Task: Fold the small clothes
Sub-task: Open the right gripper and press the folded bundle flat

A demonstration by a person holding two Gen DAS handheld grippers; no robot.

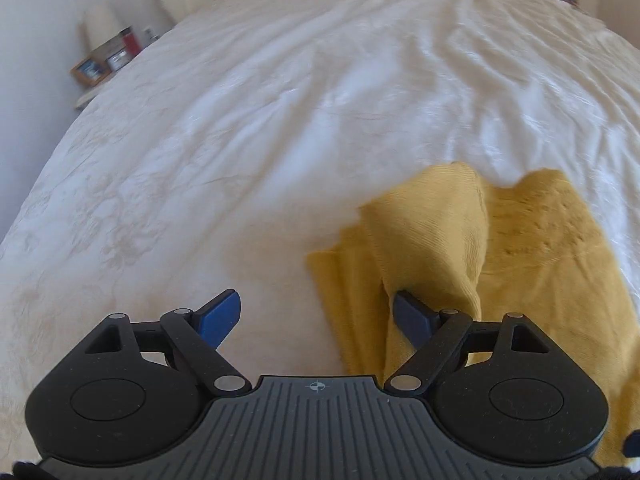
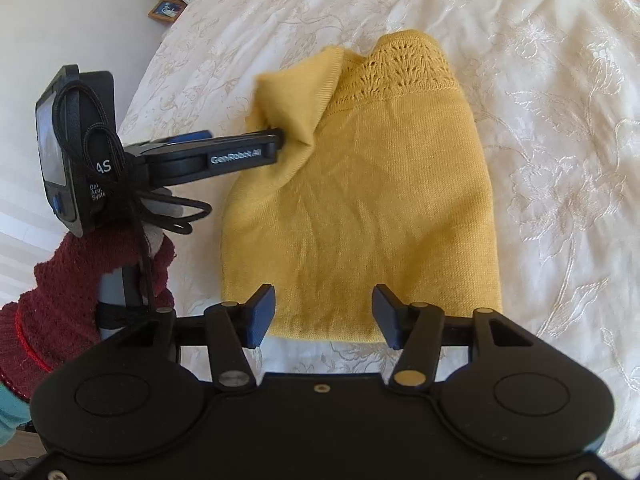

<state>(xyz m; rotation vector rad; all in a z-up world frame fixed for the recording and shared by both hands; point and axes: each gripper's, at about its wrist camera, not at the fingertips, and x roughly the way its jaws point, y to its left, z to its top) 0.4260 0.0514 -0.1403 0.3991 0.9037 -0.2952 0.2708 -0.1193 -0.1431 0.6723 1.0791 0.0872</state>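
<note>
Two views frame one mustard-yellow knitted garment (image 1: 532,248) lying on the white embroidered bedspread (image 1: 240,128).

From the left wrist, the left gripper (image 1: 316,316) has its jaws wide apart. The garment lies to the right of them; a raised fold of its left edge drapes over the right-hand finger, while the left-hand blue pad sits over bare bedspread. Nothing is pinched.

From the right wrist, the garment runs lengthwise away from the camera, lacy band at the far end, plain hem nearest. The right gripper (image 2: 323,316) hangs just above that near hem, its jaws partly apart and clamped on nothing, the hem showing between them. The left gripper comes in from the left side, carried by a hand in a dark red knitted glove (image 2: 60,300), its tip touching the lifted flap at the far left corner. So the left hand is nearer the flap, and I judge the fold would carry rightward across the garment's long axis.
</note>
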